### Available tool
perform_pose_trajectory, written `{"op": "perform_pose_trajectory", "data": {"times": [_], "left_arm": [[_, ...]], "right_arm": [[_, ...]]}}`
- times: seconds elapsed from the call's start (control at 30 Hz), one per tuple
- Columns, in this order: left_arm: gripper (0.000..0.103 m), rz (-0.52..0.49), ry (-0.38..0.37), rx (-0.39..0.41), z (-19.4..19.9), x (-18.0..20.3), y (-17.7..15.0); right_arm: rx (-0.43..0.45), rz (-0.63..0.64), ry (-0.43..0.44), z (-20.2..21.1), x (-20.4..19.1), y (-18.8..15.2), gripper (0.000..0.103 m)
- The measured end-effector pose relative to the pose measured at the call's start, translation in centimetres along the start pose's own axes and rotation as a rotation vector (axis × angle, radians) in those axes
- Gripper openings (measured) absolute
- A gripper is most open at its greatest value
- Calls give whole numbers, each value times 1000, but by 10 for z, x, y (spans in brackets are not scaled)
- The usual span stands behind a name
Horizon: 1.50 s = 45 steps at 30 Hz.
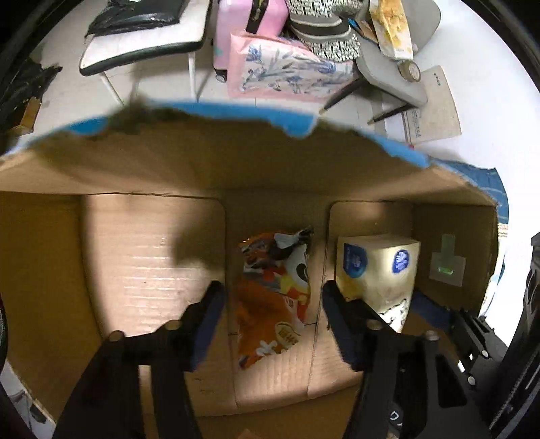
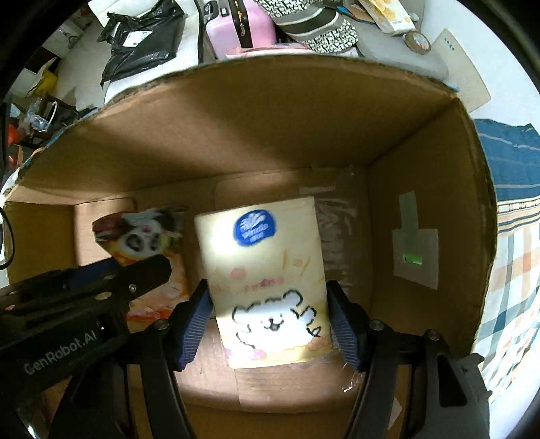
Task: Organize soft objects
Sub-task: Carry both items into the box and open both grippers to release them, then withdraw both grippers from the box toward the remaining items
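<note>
Inside, both tools reaching down into an open cardboard box (image 1: 141, 169), its far wall's top edge torn ragged with blue print showing. Left gripper (image 1: 271, 297) released, jaws spread wide on either side of an orange snack bag (image 1: 270, 297), pads not touching the crinkled foil; bag lying flat on the box floor along the seam between the bottom flaps, a cartoon panda face printed near its upper end. Right gripper (image 2: 268, 297) clenched on a cream tissue pack (image 2: 266, 280), blue ribbed pads (image 2: 199, 317) pressed against both long sides of the wrapper; pack bearing a blue round logo near the top and a white fluffy cartoon animal lower down, held over the right part of the floor close to the right wall, slightly tilted and motion-blurred. Whether its lower edge rests on the cardboard, cannot tell. Seen from the right wrist, snack bag just left of the tissue pack, partly covered by the black frame of the left tool marked "GenRobot.AI". Pale taped label (image 2: 415, 250) with a green mark stuck on the box's right inner wall. Beyond the far rim: a pink suitcase (image 1: 246, 30), a floral pink package (image 1: 287, 71), a black plastic bag (image 2: 141, 37), a roll of tape (image 1: 409, 70)
</note>
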<state>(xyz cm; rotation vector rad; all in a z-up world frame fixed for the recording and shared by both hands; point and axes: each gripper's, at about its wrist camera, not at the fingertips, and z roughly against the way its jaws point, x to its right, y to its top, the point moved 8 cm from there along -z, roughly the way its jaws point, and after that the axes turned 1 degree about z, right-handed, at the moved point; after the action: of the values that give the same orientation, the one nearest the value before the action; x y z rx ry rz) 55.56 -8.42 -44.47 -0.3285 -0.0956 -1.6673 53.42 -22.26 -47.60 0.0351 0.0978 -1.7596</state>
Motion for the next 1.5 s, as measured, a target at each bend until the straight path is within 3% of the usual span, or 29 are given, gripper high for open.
{"op": "perform_pose_trajectory", "data": {"times": [0.1,0.17,0.33,0.47,0.97,1.3,1.5], "left_arm": [[84,2,22,29,13,-3,-6],[91,-6,59,47,21,-6,-13],[92,-29,140,113,39,-12,-28],[92,-58,190,174,57,-12,-53],[92,-103,231,442,137,-6,-135],[92,-70,201,520,179,12,-184],[92,-37,216,511,170,21,-212]], "right_arm": [[14,3,-3,4,0,-2,73],[24,8,-13,10,0,-4,83],[46,28,-34,29,0,-17,100],[68,42,-52,45,-6,-38,102],[250,51,-101,131,-25,-127,103],[330,75,-50,182,-36,-174,103],[329,79,0,194,-21,-201,103]]}}
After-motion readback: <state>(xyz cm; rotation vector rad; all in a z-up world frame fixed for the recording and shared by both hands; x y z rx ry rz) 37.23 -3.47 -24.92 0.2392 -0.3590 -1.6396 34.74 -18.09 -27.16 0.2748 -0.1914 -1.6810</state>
